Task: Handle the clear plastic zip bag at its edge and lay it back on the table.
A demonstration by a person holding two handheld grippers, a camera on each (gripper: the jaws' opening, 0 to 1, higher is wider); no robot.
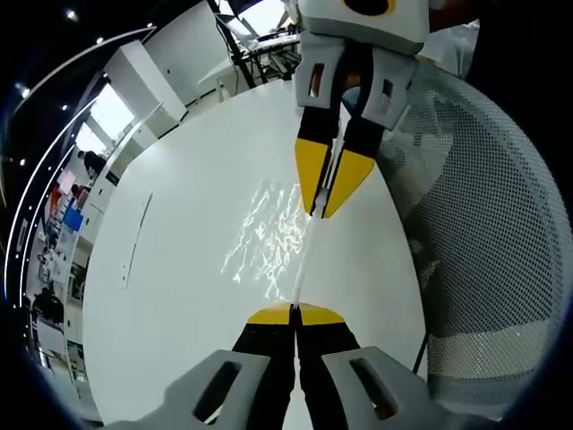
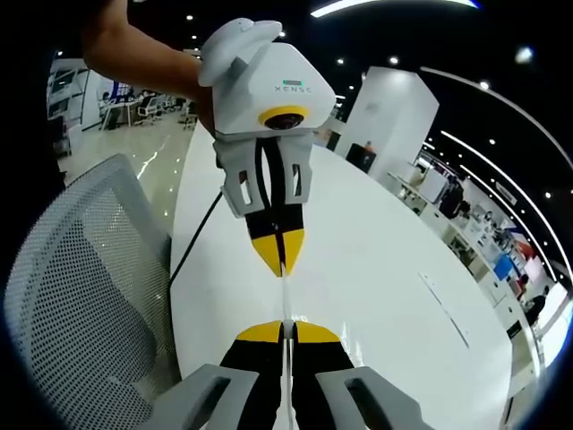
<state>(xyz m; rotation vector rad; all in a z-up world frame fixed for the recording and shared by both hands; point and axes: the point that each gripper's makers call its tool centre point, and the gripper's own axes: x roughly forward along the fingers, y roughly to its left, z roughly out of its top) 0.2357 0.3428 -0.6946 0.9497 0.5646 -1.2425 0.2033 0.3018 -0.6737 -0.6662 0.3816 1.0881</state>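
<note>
Left gripper view: my left tongs (image 1: 294,313) and right tongs (image 1: 326,208) both pinch the clear zip bag (image 1: 273,237) taut, edge-on above the white bench (image 1: 179,269); I judge that uneven release could let it fold or slide toward the mesh chair (image 1: 483,260).

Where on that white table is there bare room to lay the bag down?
Under the stretched clear bag the white table is bare, out to its far edge. The mesh chair crowds the near side, where both grippers pinch the bag.

Bright overhead ceiling lights (image 2: 358,7), glare on glossy table (image 1: 197,242), fisheye-warped edges.
</note>
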